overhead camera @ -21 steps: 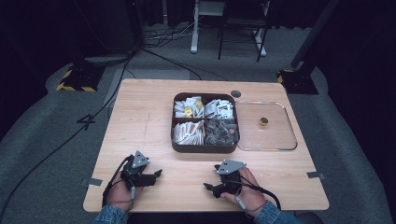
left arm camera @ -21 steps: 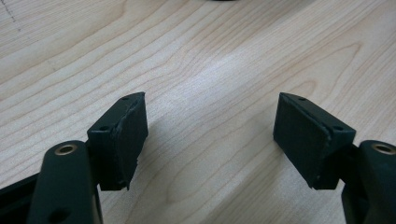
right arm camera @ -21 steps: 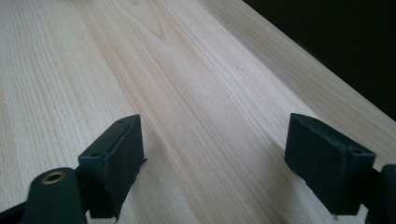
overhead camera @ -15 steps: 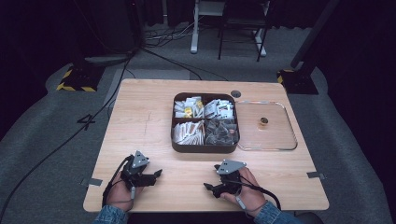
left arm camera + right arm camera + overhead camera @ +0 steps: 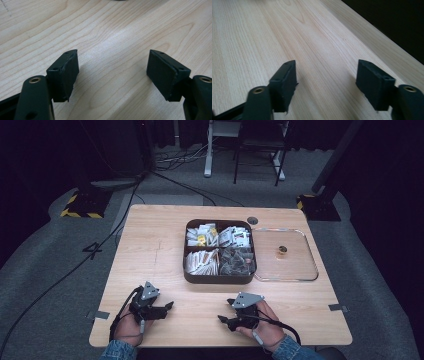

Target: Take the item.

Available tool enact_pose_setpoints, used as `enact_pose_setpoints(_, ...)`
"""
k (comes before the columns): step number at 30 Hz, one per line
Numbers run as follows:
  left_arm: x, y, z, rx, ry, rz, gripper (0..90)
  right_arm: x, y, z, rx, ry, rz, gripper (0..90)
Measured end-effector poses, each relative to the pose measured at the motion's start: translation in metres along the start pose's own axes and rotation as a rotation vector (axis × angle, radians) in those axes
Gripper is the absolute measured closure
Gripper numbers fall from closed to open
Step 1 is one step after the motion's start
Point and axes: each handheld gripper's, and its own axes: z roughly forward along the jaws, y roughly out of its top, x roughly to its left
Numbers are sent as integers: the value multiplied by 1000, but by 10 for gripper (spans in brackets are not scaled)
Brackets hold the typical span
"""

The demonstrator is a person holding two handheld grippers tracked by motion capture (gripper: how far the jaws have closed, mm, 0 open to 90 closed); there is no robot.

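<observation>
A dark brown box (image 5: 219, 279) with four compartments of small packets stands at the middle of the wooden table (image 5: 155, 250). Its clear lid (image 5: 295, 270) lies flat to its right, knob up. My left gripper (image 5: 168, 306) rests on the table near the front left, pointing right, jaws wide apart with only bare wood between them (image 5: 112, 75). My right gripper (image 5: 223, 319) rests near the front right, pointing left, open too, nothing between its jaws (image 5: 325, 80). Both are well short of the box.
The table's front edge (image 5: 387, 50) runs close beside the right gripper. A small round hole (image 5: 252, 220) sits in the tabletop behind the box. Cables trail from both grippers toward the person's hands.
</observation>
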Motion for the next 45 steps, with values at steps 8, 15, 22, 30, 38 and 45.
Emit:
enact_pose_setpoints(8,0,0,0,0,3,-6,266,-5,15,-9,-8,66,72,503)
enact_pose_setpoints(15,0,0,0,0,7,-11,266,-26,41,-29,-61,57,158,518)
enact_pose_setpoints(22,0,0,0,1,8,-9,266,-38,70,-40,-117,86,212,521)
enact_pose_setpoints(30,0,0,0,1,7,-9,264,-51,95,-41,-147,132,221,519)
enact_pose_setpoints(38,0,0,0,1,7,-9,264,-77,118,-37,-148,72,223,506)
enact_pose_setpoints(45,0,-2,-2,3,18,-13,260,-107,127,-34,-146,12,261,496)
